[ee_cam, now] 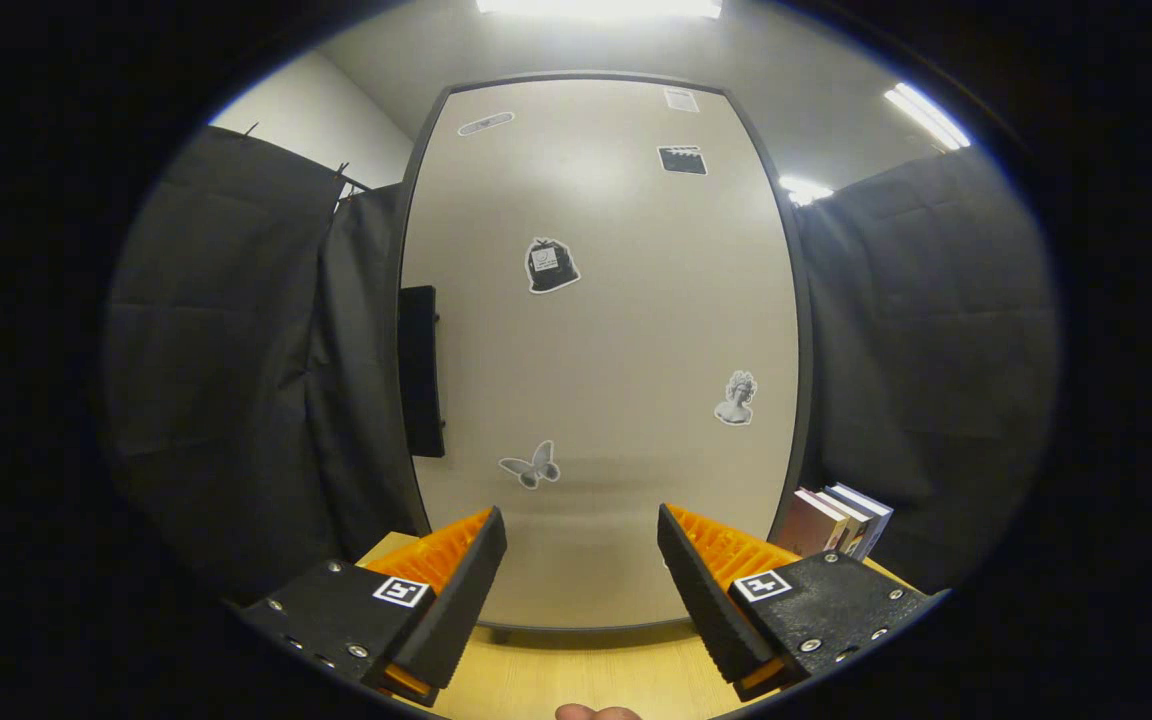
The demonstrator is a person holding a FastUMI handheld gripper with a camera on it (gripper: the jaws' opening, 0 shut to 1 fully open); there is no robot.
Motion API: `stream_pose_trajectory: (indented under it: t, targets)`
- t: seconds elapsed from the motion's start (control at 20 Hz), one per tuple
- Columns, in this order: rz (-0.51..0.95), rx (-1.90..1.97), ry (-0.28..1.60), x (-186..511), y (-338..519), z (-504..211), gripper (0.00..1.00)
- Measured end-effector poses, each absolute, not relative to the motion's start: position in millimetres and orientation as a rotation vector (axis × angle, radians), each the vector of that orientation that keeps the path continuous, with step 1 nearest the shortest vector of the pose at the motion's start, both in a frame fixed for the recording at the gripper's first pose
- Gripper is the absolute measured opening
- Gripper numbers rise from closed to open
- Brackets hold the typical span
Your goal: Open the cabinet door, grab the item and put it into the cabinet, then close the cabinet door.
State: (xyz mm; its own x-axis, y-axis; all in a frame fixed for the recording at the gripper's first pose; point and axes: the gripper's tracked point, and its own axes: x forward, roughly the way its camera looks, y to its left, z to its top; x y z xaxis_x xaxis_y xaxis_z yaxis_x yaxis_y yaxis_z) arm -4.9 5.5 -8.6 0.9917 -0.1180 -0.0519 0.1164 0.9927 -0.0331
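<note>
A tall cream cabinet door [626, 330] with a dark frame stands shut straight ahead of me, dotted with small stickers. A dark handle [421, 370] runs down its left edge. My gripper [582, 530] is open, its two fingers spread wide in front of the door's lower part with nothing between them. Several books [836, 520] stand upright on the wooden table just right of the cabinet, beyond my right finger.
The cabinet rests on a light wooden table [576, 670]. Black cloth walls hang on both sides of the cabinet. A bit of a person's hand [596, 712] shows at the table's near edge.
</note>
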Motion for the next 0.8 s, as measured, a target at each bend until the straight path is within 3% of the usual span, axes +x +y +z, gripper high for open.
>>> stream_pose_trajectory:
  t: [0.55, 0.8]
  targets:
    - [0.007, -0.072, -0.015, 28.7, 66.4, 37.7, 0.94]
    - [0.050, -0.054, -0.034, 68.1, 104.8, 52.2, 0.88]
